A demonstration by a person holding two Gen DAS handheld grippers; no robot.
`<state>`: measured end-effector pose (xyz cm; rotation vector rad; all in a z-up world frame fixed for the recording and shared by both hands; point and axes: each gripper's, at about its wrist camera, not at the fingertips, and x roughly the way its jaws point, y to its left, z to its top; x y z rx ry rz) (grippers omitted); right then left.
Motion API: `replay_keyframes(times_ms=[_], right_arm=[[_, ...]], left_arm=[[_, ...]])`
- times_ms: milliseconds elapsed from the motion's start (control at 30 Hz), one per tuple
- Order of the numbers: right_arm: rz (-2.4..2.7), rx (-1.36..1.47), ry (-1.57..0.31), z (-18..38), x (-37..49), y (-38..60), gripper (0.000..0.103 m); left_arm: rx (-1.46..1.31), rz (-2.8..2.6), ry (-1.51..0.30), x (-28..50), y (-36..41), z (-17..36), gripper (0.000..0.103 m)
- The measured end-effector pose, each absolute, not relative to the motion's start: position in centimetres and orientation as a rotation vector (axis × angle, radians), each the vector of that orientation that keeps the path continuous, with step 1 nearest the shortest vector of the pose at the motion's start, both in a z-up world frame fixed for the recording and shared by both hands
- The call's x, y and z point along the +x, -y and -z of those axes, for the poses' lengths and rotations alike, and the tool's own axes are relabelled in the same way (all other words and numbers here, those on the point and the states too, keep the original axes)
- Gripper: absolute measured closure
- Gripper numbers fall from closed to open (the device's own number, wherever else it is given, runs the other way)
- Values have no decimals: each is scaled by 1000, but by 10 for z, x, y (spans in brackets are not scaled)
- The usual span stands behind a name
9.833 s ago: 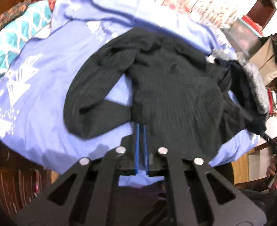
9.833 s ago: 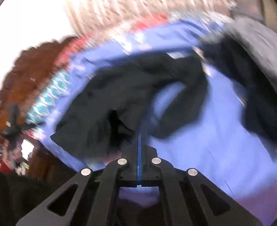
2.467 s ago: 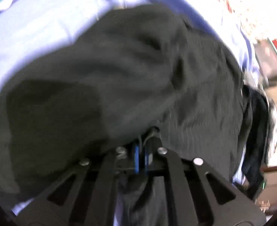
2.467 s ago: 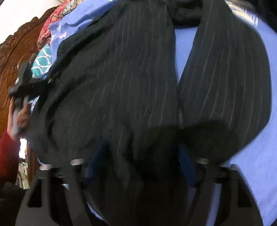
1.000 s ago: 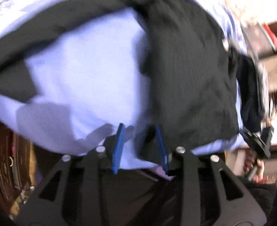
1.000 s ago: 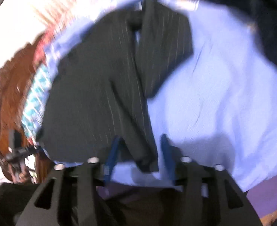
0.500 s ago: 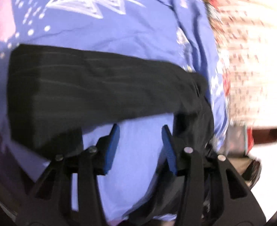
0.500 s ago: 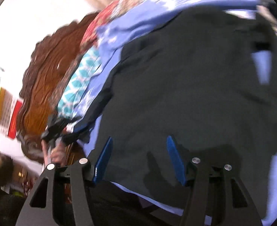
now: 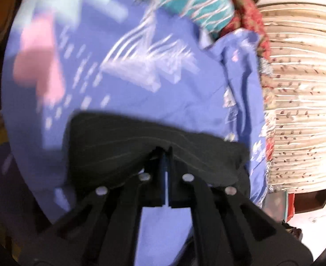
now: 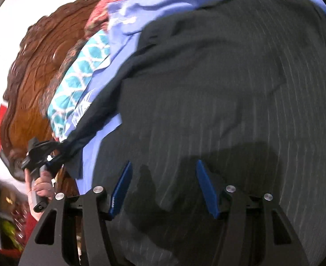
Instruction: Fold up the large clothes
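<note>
The black pinstriped woven garment (image 10: pixel 218 84) lies spread on a periwinkle-blue printed bedsheet (image 9: pixel 140 71) covering the bed, beside a teal-and-white patterned pillow (image 10: pixel 81 75) and a carved brown wooden headboard (image 10: pixel 36 71). The left claw (image 9: pixel 164 155) is clenched on a pinched fold at the garment's edge, and in the right wrist view the person's left hand (image 10: pixel 40 182) grips its handle at the bed's corner. The right claw (image 10: pixel 163 184) hangs released, its blue pads (image 10: pixel 122 188) wide apart just above the dark cloth.
</note>
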<state>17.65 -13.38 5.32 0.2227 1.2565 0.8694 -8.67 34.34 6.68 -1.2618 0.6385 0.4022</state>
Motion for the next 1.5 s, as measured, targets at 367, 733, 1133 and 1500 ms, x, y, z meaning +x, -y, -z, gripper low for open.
replay_keyframes(times_ms=[367, 733, 1133, 1500], right_arm=[[-913, 277, -1197, -33, 170, 148, 24], [-968, 393, -1173, -31, 175, 160, 24], [-1044, 335, -1139, -49, 165, 208, 24], [-570, 378, -866, -122, 336, 262, 19]], left_arm=[[-900, -219, -587, 33, -310, -207, 103], [-371, 360, -926, 247, 11, -228, 95], [-214, 423, -1057, 178, 15, -167, 94], [-690, 4, -1080, 210, -210, -111, 59]])
